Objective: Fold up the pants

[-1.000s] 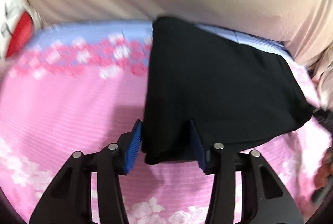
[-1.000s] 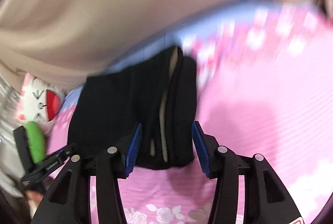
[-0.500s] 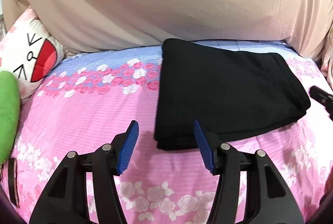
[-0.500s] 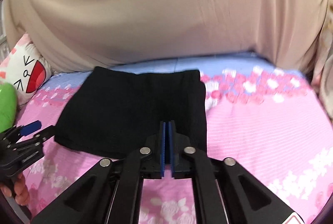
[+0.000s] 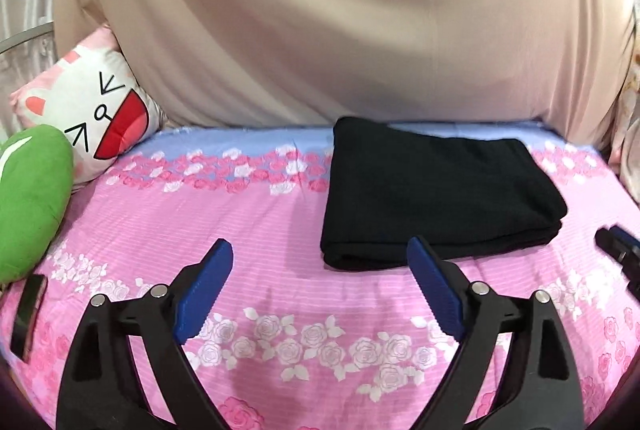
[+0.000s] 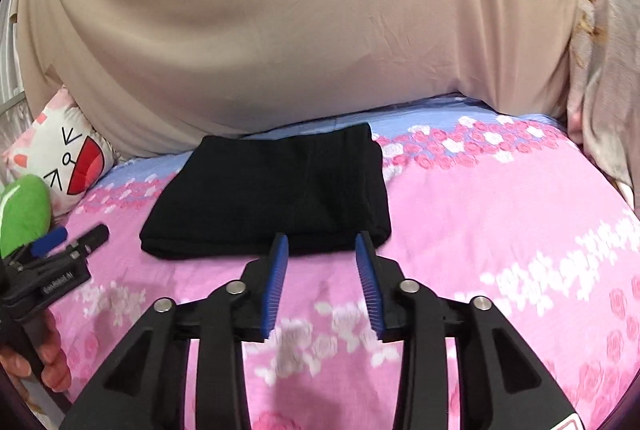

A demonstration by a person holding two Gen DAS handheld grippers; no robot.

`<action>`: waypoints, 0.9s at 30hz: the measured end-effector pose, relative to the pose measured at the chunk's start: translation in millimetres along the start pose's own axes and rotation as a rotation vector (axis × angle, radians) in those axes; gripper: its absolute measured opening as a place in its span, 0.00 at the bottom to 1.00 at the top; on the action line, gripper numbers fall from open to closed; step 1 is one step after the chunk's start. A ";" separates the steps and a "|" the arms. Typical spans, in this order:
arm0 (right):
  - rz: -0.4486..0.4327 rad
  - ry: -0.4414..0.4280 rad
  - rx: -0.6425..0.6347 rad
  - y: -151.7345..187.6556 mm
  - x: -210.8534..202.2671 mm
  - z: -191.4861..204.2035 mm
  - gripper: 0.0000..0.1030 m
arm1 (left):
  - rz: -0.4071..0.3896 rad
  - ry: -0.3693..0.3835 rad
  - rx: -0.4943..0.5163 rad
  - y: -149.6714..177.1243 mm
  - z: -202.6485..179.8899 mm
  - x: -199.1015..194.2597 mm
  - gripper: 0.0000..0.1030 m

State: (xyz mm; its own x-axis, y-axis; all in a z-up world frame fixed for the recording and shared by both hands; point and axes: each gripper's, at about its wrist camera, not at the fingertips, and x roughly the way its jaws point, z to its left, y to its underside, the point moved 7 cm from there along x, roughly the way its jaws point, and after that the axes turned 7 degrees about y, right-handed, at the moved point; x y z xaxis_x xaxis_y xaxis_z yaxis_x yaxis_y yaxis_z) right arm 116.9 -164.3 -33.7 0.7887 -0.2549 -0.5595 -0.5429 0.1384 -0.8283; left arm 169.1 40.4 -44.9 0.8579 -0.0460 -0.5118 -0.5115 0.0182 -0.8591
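My pants (image 5: 440,190) lie folded on the bed (image 5: 240,230) just ahead of both empty, parted jaws, long axis crosswise, my right gripper (image 6: 322,282) seemingly nearer than my left gripper (image 5: 320,294).

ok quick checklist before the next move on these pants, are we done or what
1. Pants folded into a compact rectangle: ok.
2. Pants lying flat on the bedsheet: ok.
3. Left gripper open, holding nothing: ok.
4. Right gripper open, clear of the cloth: ok.
5. Edges of inner layers aligned: cannot tell, all black.
6. Pillow and green plush apart from the pants: ok.
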 end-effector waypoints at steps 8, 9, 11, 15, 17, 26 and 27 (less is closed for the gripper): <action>-0.009 0.069 -0.042 33.2 -1.5 -2.8 0.40 | -0.002 -0.012 0.032 32.9 -5.2 8.3 0.86; -0.020 0.077 -0.038 32.9 -3.1 -3.6 0.42 | 0.017 -0.001 0.028 34.1 -5.1 10.8 0.86; -0.012 0.091 -0.044 34.4 -1.1 -3.8 0.45 | 0.021 0.005 0.010 34.4 -1.5 12.1 0.86; 0.014 0.117 -0.074 37.6 4.8 -0.1 0.46 | 0.051 0.030 -0.020 37.2 1.4 18.5 0.86; 0.016 0.129 -0.083 38.4 5.7 1.1 0.48 | 0.062 0.038 -0.025 39.0 1.3 20.8 0.86; 0.028 0.148 -0.080 40.2 8.9 -0.6 0.53 | 0.065 0.049 -0.025 40.2 1.4 22.6 0.86; 0.028 0.151 -0.079 40.4 8.6 -0.3 0.53 | 0.065 0.049 -0.026 40.3 1.5 22.7 0.86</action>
State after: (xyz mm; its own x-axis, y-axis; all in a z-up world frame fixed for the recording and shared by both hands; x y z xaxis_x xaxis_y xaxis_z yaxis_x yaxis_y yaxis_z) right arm 101.6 -161.2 -71.9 0.7239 -0.3933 -0.5668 -0.5899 0.0733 -0.8042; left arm 168.0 41.6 -91.2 0.8196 -0.0947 -0.5651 -0.5679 -0.0029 -0.8231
